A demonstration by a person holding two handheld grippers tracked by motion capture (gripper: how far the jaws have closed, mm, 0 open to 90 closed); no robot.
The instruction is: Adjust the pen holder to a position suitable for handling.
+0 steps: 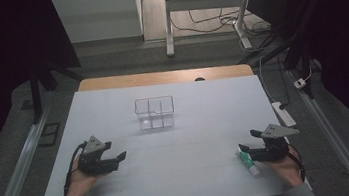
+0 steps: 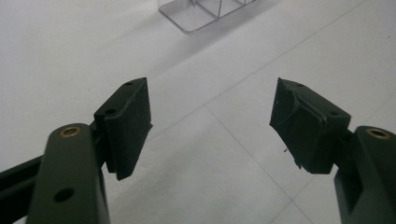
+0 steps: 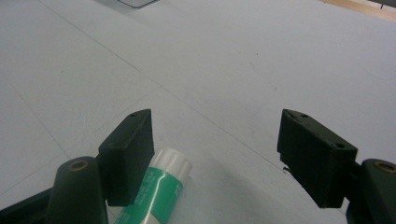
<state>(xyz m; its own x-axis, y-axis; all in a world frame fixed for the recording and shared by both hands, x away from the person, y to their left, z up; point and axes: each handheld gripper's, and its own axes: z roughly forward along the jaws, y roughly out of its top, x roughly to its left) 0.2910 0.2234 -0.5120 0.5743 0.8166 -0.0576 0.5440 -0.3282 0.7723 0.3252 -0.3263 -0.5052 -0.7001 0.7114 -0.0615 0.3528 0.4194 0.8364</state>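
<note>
Right gripper (image 1: 246, 144) low over the desk (image 1: 188, 141) at its near right, jaws wide apart, nothing between them. A green-and-white tube (image 3: 159, 186) lies flat on the desk surface; in the right gripper view its white cap end sits just beside the left-hand jaw, off to one side of the gap rather than centred in it. From the high view the tube (image 1: 249, 162) lies under and just ahead of the hand.

Left gripper (image 1: 114, 158) rests at the near left, jaws also apart and empty, well away from the tube.

A clear divided bin (image 1: 154, 113) stands mid-desk, well apart from both grippers; compartments look empty.

Likely step: lining up for a pick of the tube.

Risks, as judged: closing now would probably catch the tube off-centre, one jaw landing on the cap and pushing it sideways or rolling it. A round, smooth body could squirt out of a pinch near its end. Lowering without shifting over could press the jaw onto the tube itself.
</note>
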